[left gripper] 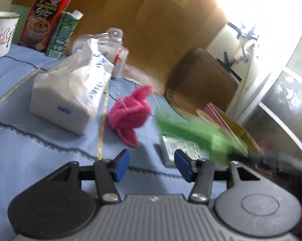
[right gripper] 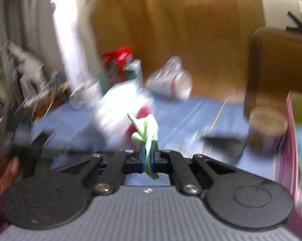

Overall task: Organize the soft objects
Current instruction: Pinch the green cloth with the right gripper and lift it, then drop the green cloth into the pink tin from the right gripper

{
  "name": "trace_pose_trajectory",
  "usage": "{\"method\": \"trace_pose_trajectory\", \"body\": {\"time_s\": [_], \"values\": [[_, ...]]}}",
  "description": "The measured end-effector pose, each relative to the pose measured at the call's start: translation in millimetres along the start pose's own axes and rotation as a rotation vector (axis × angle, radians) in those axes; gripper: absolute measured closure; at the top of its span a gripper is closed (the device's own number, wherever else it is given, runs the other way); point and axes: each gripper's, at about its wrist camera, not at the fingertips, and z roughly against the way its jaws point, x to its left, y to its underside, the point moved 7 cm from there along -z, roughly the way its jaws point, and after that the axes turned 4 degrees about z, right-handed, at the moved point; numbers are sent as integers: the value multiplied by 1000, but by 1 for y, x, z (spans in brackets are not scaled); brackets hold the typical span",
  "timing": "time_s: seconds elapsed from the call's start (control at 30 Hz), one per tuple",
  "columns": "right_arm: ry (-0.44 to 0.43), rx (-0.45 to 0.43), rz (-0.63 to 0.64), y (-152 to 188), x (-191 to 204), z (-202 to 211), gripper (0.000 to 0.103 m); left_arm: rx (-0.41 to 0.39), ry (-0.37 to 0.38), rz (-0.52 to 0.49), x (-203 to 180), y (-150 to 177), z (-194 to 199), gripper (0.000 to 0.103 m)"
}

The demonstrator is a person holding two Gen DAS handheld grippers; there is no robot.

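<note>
A pink fluffy cloth [left gripper: 130, 114] lies bunched on the blue tablecloth [left gripper: 30, 156], just ahead of my left gripper [left gripper: 152, 163], which is open and empty above the cloth. My right gripper [right gripper: 149, 152] is shut on a light green soft cloth [right gripper: 147, 129] and holds it in the air. That green cloth shows blurred in the left wrist view [left gripper: 193, 128], right of the pink one. The pink cloth is partly hidden behind the green one in the right wrist view [right gripper: 139, 112].
A white paper bag [left gripper: 70, 94], a red cereal box [left gripper: 48, 14], a green carton [left gripper: 63, 34], a white mug [left gripper: 1, 34] and a clear plastic bag [left gripper: 112, 42] stand at the back left. A flat packet [left gripper: 181, 146] lies right of centre. A pink and yellow box [right gripper: 299, 140] and a round tin [right gripper: 268, 128] sit on the right.
</note>
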Motion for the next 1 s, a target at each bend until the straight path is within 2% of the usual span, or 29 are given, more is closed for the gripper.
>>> {"method": "trace_pose_trajectory", "body": {"time_s": [0.07, 0.13, 0.2, 0.27, 0.33, 0.4, 0.47, 0.5, 0.53, 0.57, 0.6, 0.63, 0.67, 0.8, 0.9, 1.0], "values": [[-22, 59, 47, 33, 17, 7, 95, 32, -14, -25, -11, 10, 1, 53], [2, 111, 89, 61, 26, 6, 95, 65, -15, -29, -21, 20, 0, 53], [15, 134, 100, 77, 27, 4, 89, 103, -7, -27, -33, 30, 0, 53], [46, 130, 129, 85, 28, 1, 83, 135, -28, -29, -40, 37, 1, 53], [44, 106, 123, 85, 26, 5, 67, 152, -46, -40, -46, 42, 1, 53], [20, 90, 102, 85, 25, 5, 62, 181, -65, -55, -53, 46, -4, 53], [5, 87, 101, 88, 23, 7, 62, 227, -64, -55, -58, 53, -13, 53], [6, 74, 105, 89, 26, 10, 65, 258, -56, -44, -59, 56, -20, 54], [2, 66, 111, 90, 28, 10, 92, 247, -45, -49, -62, 57, -23, 58], [-5, 66, 111, 90, 29, 9, 96, 271, -38, -59, -67, 61, -28, 80], [-10, 59, 101, 88, 30, 10, 97, 314, -11, -56, -74, 64, -34, 93], [-13, 31, 94, 84, 28, 16, 97, 339, 27, -45, -82, 65, -38, 93], [-4, 16, 94, 82, 25, 19, 97, 329, 41, -65, -94, 62, -41, 93], [125, -102, 91, 64, -4, 50, 97, 309, 117, -220, -158, 39, -57, 93], [255, -196, 72, 50, -36, 78, 97, 289, 196, -332, -217, 25, -81, 93], [397, -243, 61, 40, -74, 101, 97, 281, 255, -419, -271, 23, -112, 93]]}}
